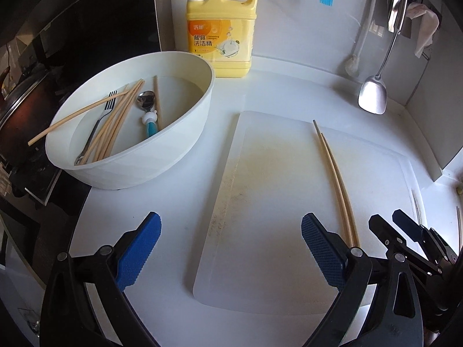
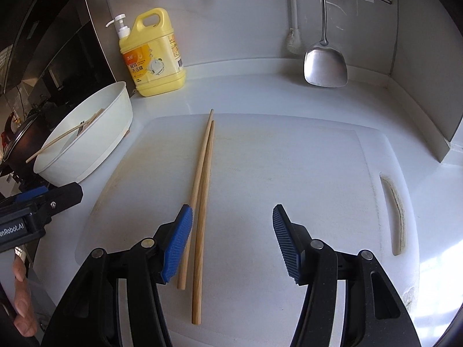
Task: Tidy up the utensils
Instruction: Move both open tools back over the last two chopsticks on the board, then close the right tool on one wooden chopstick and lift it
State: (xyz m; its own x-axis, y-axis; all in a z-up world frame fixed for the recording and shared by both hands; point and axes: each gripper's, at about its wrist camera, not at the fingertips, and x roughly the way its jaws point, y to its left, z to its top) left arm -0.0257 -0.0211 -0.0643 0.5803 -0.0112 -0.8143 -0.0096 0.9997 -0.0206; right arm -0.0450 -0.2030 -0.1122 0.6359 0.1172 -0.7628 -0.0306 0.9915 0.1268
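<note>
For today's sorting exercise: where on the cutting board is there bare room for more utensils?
Bare: cutting board from the two chopsticks to its handle slot, and left of them. Crowded: the white basin.

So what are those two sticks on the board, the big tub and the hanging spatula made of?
The two chopsticks look like bamboo or wood: tan, matte, with fine lengthwise grain. The tub seems to be plastic: off-white, smooth, with faint moulded facets on its wall. The spatula looks like stainless steel: grey and mirror-like. The cutting board appears to be white plastic, scuffed and stained.
</note>
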